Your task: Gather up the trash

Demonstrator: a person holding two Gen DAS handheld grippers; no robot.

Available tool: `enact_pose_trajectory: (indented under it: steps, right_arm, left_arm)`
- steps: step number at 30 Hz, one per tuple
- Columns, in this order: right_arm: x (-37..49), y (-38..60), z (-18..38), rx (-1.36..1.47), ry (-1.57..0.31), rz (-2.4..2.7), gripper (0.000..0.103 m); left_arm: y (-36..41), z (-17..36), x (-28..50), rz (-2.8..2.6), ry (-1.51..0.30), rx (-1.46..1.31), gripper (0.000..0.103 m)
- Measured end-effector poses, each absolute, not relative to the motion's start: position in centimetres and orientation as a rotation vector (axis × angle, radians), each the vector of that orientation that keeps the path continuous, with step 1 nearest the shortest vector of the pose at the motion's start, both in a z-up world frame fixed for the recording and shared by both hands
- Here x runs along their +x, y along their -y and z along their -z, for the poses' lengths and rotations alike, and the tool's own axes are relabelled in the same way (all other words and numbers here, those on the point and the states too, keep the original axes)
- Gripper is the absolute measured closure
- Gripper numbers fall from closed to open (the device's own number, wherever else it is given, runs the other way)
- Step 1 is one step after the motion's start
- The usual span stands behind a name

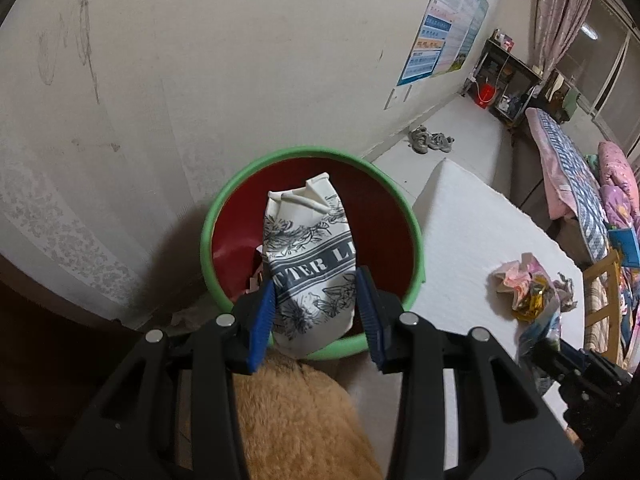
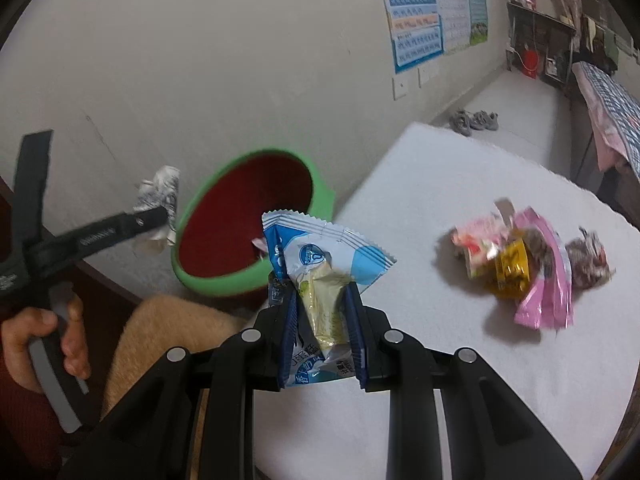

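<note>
Wall [image 1: 200, 60]: pale and scuffed; it stood close behind the bin, with posters [image 2: 424, 12] further along it.
Desk [image 2: 460, 184]: a white padded surface; its far edge ended short of the floor [image 1: 460, 128] where a pair of shoes [image 1: 430, 140] lay; its near-left corner sat just beside the bin; wide bare room lay between the right tongs and the trash pile.
Bin [image 1: 312, 152]: red inside with a green rim; it stood between wall and desk edge; a little trash lay at its bottom; the left view looked straight down into it, the right view saw it from the side, tilted by the lens.
Trash pile [image 2: 532, 264]: pink, yellow and crumpled wrappers heaped on the desk, well apart from the bin; blurred in the right view and near the frame edge in the left.
Left tongs [image 1: 316, 300]: closed narrowly on a white carton [image 1: 308, 248] with grey flower print, held above the bin mouth; only the right view showed the person's hand [image 2: 52, 340] on the grip.
Right tongs [image 2: 320, 320]: clamped on a blue and white snack wrapper [image 2: 320, 264], held above the desk's near-left edge, just beside the bin rim.
</note>
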State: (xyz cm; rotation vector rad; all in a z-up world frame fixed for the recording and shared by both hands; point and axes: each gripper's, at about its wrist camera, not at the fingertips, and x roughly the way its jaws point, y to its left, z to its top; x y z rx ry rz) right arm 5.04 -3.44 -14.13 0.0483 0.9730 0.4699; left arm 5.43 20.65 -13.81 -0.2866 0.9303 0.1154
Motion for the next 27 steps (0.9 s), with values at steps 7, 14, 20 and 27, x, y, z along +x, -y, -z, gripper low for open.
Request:
enact_pose_trajectory:
  steps: [7,14,20,27]
  right_arm:
    - [6.8,2.7,13.2,0.081,-0.963,-0.483,0.08]
    - [7.6,1.4,12.0,0.083,-0.944,-0.504,0.08]
    - [7.2,2.2,12.3,0.097,-0.956,-0.48,0.08]
    - [7.5,2.1,12.2,0.094,-0.958,-0.476,0.08]
  left_arm:
    - [-21.5,14.0,6.7,-0.12,-0.934,-0.288,0.065]
    - [-21.9,14.8,8.0,-0.126,-0.975,-0.287,0.065]
    - [-21.5,15.4,8.4,-0.122,-0.984,-0.27,0.065]
    - [-21.8,15.5,9.1,-0.124,-0.985,-0.268,0.065]
